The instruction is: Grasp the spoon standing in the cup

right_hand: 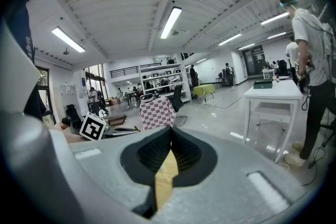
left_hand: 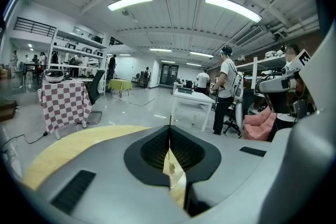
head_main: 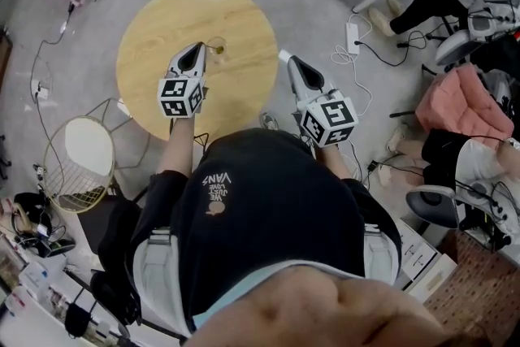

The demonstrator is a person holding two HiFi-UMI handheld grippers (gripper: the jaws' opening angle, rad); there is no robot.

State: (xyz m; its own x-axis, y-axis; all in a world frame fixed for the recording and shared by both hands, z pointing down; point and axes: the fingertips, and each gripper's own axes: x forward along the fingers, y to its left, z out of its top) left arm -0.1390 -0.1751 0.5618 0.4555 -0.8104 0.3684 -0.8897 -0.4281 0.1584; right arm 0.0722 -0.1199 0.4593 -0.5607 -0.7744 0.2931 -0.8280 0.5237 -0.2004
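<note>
On the dark shirt (head_main: 268, 199): "VANS" (upside down).

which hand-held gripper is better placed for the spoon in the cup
Left. The left hand-held gripper is over the round table right beside the cup, and the spoon seems caught in its jaw seam. The right hand-held gripper is off the table's edge, empty.

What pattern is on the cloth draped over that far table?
Dark red and white checks cover the draped cloth, clearest in the left gripper view.
</note>
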